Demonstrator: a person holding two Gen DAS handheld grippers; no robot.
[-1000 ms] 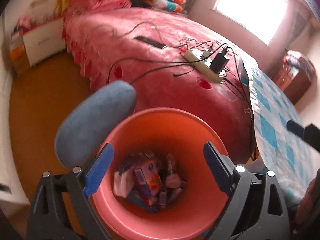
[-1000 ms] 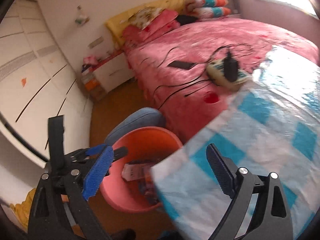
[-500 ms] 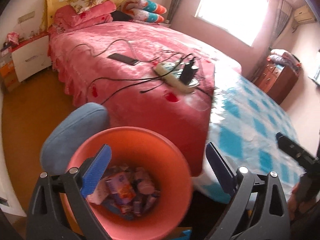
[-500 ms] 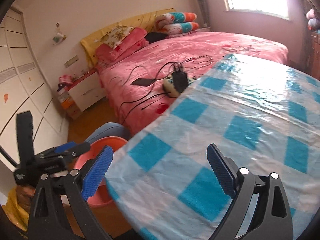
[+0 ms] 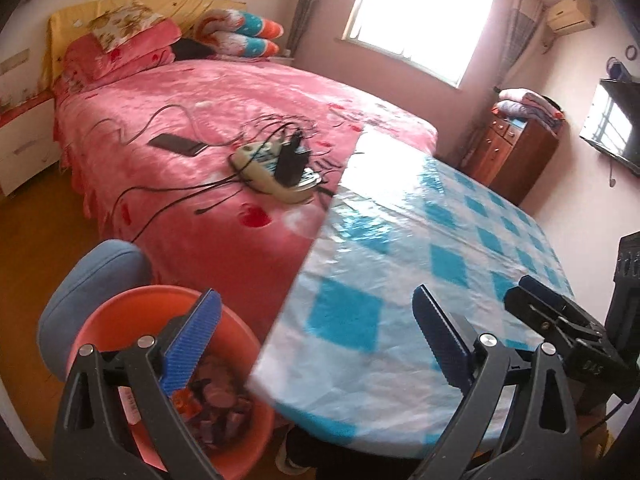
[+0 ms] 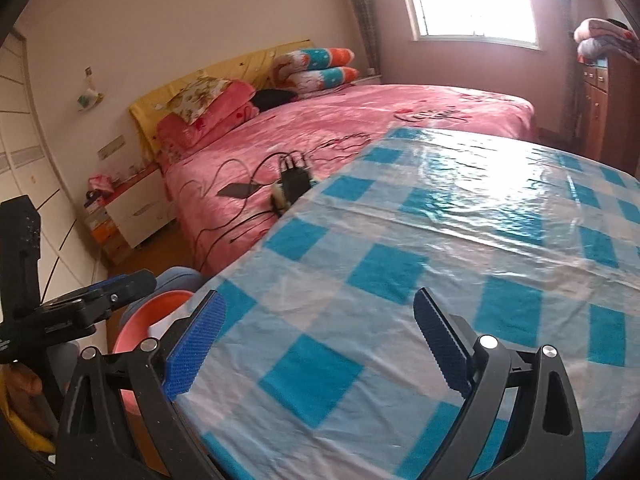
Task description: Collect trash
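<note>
An orange-pink trash bin (image 5: 120, 304) stands on the floor at the lower left of the left wrist view, with several wrappers and small packets of trash (image 5: 216, 404) inside. Its rim also shows in the right wrist view (image 6: 140, 320). My left gripper (image 5: 316, 336) is open and empty, above the bin's right side and the table edge. My right gripper (image 6: 318, 340) is open and empty over the table with the blue-and-white checked cloth (image 6: 460, 248). No trash shows on the cloth.
A blue stool (image 5: 80, 272) stands behind the bin. A pink bed (image 5: 240, 112) carries a power strip (image 5: 272, 168), cables and a phone (image 5: 176, 144). A white nightstand (image 6: 136, 208) and a wooden cabinet (image 5: 516, 152) stand by the walls.
Both grippers have risen and tilted up from the bin toward the table. The bin has slid to the lower left of both views and the checked cloth now fills them.
</note>
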